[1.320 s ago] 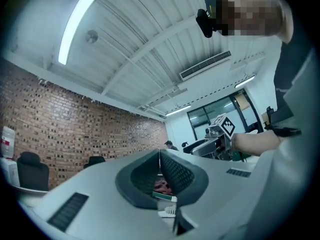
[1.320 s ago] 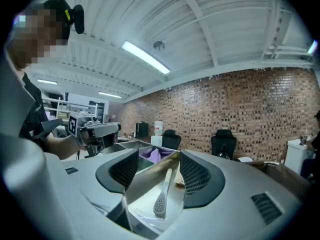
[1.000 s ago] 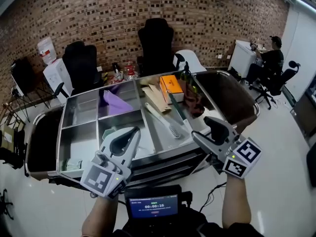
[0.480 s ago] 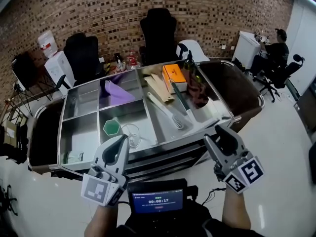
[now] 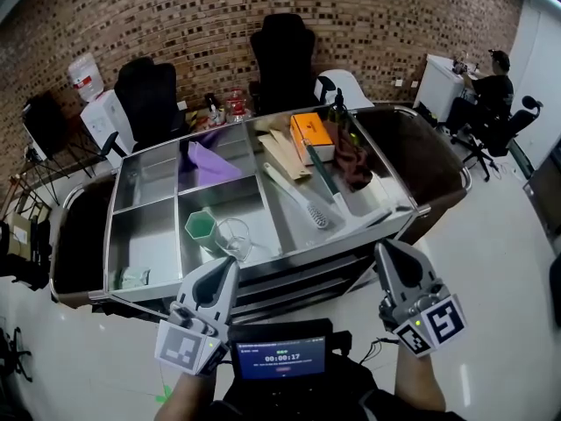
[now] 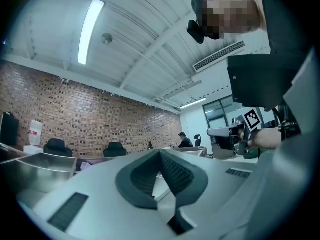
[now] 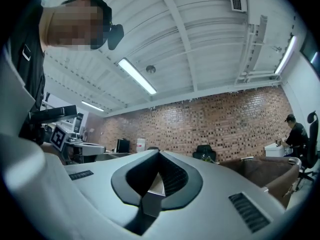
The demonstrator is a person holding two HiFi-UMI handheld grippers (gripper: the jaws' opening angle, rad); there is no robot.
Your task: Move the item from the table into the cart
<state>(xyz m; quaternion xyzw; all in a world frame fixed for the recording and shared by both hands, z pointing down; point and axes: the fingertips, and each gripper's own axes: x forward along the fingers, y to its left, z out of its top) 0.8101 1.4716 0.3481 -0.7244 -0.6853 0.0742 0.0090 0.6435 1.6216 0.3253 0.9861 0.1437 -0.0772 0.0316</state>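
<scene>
- Jaws of the left gripper (image 5: 230, 264) are closed tip to tip, with nothing between them; it is held just short of the cart's near rim.
- Right gripper (image 5: 384, 249): jaws just closed, nothing between them; held off the near right corner.
- Cart (image 5: 289, 268): steel, divided into compartments.
- Green cup (image 5: 200, 227): set in the near middle compartment, clear glass (image 5: 233, 235) just right of it.
- Brush (image 5: 302, 202) and orange box (image 5: 311, 134): laid in the right compartment.

Black chair (image 5: 282, 60) before brick wall (image 5: 394, 16); person (image 5: 491, 90) seated far right.
</scene>
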